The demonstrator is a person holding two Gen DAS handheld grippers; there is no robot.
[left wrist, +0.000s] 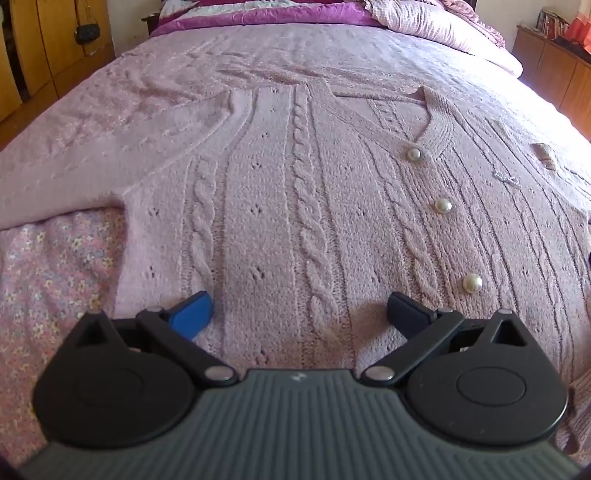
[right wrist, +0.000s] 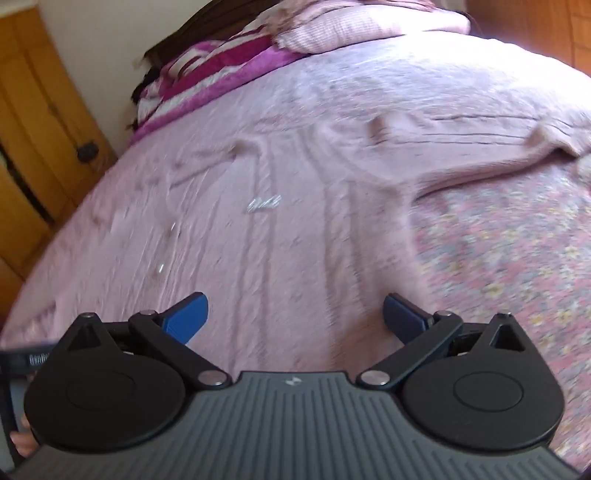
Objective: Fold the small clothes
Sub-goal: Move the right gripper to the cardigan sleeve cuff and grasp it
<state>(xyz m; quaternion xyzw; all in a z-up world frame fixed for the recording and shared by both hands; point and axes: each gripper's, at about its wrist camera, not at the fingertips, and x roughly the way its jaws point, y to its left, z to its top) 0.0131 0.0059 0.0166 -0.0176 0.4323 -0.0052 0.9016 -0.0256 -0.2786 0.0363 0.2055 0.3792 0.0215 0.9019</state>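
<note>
A pink cable-knit cardigan point(left wrist: 280, 192) with pearl buttons point(left wrist: 443, 205) lies flat, front up, on the bed, collar away from me. Its left sleeve point(left wrist: 66, 173) stretches out to the left. My left gripper point(left wrist: 299, 314) is open and empty, low over the cardigan's lower left front. In the blurred right wrist view the cardigan point(right wrist: 280, 236) fills the middle, its right sleeve point(right wrist: 480, 147) running off to the right. My right gripper point(right wrist: 295, 317) is open and empty over the cardigan's lower right part.
The bed carries a pink floral sheet point(left wrist: 48, 295), also in the right wrist view point(right wrist: 509, 251). A magenta blanket point(left wrist: 258, 18) and pink pillows point(left wrist: 436, 26) lie at the head. Wooden wardrobes point(left wrist: 48, 48) stand left, a wooden cabinet point(left wrist: 554, 70) right.
</note>
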